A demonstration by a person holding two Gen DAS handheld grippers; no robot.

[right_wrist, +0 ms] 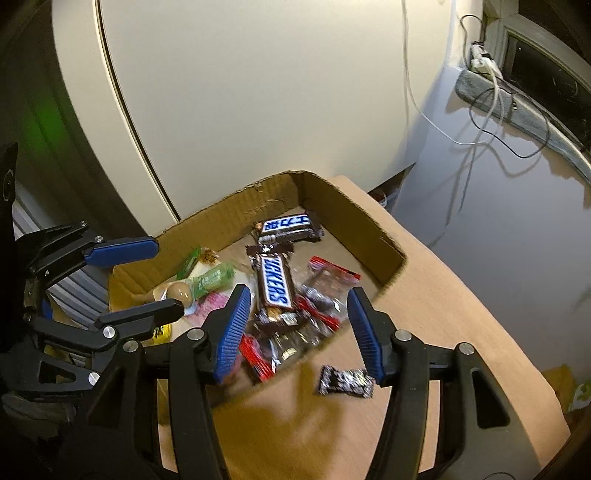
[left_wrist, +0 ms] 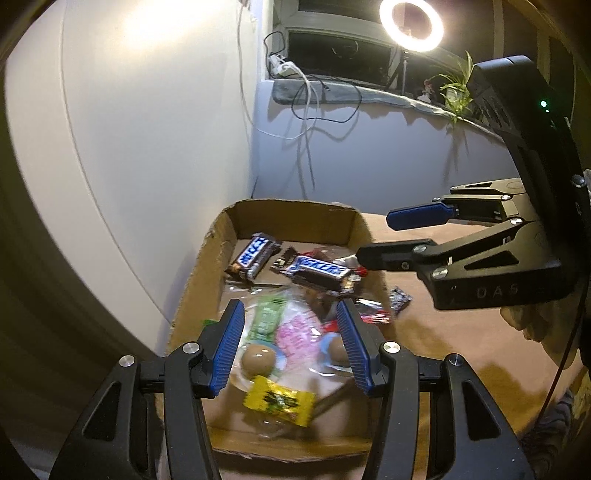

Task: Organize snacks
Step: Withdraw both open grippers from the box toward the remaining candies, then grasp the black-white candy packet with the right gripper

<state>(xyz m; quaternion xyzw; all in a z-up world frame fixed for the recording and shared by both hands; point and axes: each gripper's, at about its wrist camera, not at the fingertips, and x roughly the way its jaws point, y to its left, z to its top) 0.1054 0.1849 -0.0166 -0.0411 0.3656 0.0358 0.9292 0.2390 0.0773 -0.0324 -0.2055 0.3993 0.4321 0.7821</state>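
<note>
A low cardboard box point(left_wrist: 207, 254) point(right_wrist: 354, 218) holds several snacks: two Snickers bars point(left_wrist: 317, 271) point(right_wrist: 275, 282), a green packet point(left_wrist: 267, 317) point(right_wrist: 212, 278), a pink packet point(left_wrist: 295, 334), a yellow candy point(left_wrist: 279, 400), and red and clear wrappers point(right_wrist: 325, 284). My left gripper point(left_wrist: 291, 349) is open and empty above the box's near end. My right gripper point(right_wrist: 299, 332) is open and empty above the box's right edge; it also shows in the left wrist view point(left_wrist: 380, 236). A small dark wrapped candy point(right_wrist: 345, 380) point(left_wrist: 400, 297) lies on the table outside the box.
The box stands on a light wooden table point(right_wrist: 443, 295) against a white cabinet point(left_wrist: 129, 129). A window sill with cables point(left_wrist: 306, 92), a ring light point(left_wrist: 410, 24) and a plant point(left_wrist: 458, 88) lie behind. The table's right edge point(right_wrist: 546, 376) is near.
</note>
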